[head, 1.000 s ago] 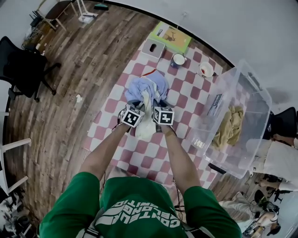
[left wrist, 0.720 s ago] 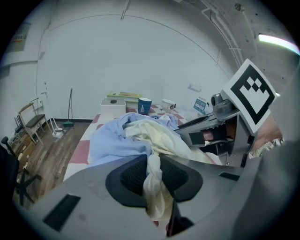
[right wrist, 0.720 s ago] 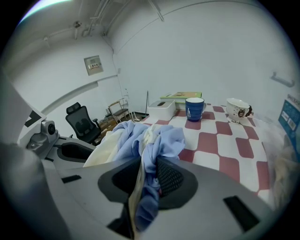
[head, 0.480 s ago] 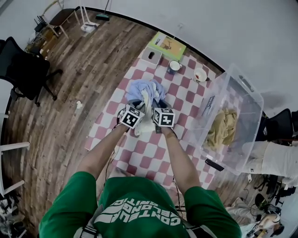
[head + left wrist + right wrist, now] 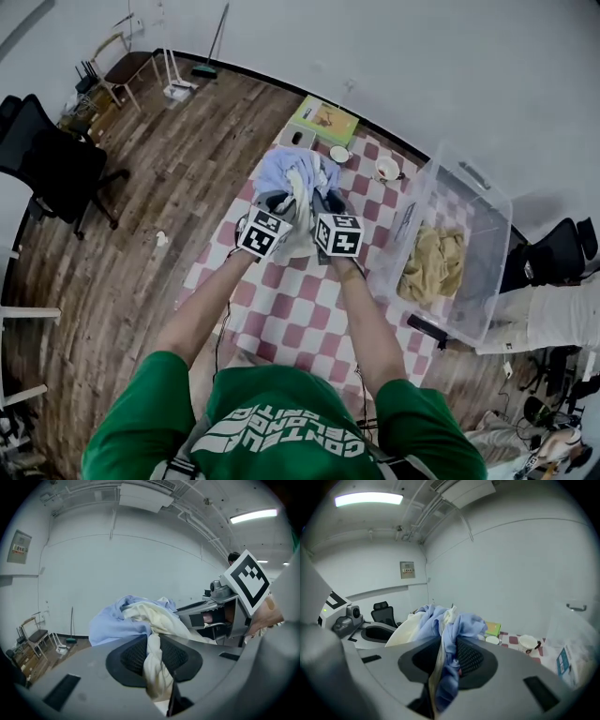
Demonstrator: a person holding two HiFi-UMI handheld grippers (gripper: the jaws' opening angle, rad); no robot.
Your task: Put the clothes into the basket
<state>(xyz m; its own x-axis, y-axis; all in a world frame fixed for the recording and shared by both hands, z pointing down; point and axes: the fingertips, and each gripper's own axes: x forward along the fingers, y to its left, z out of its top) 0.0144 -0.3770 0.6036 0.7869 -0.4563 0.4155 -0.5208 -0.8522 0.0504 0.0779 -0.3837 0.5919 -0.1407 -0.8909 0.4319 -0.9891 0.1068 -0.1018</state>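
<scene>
Left gripper [image 5: 157,660]: clenched on a twisted cream strand of the clothes, which is pinched between dark mesh pads.
Right gripper [image 5: 445,665]: clenched on pale blue folds with a cream edge, close beside the left one.
Clothes [image 5: 295,178]: one soft, crumpled bundle, pale blue over cream, held by both grippers above the bench (loose ends hang below the jaws).
Step in hand: lift and carry, by the look of it; the bundle is not yet over the basket.
Next move: calls for a sideways carry to the right, high enough for the trailing ends to clear the rim, then both grips let go.
Basket [image 5: 487,202]: clear rigid plastic tub, rectangular, at the bench's right end, well apart from the bundle.
Tan garment [image 5: 431,267]: crumpled, lying inside the basket.
Bench [image 5: 291,309]: flat, covered in red-and-white checks.
</scene>
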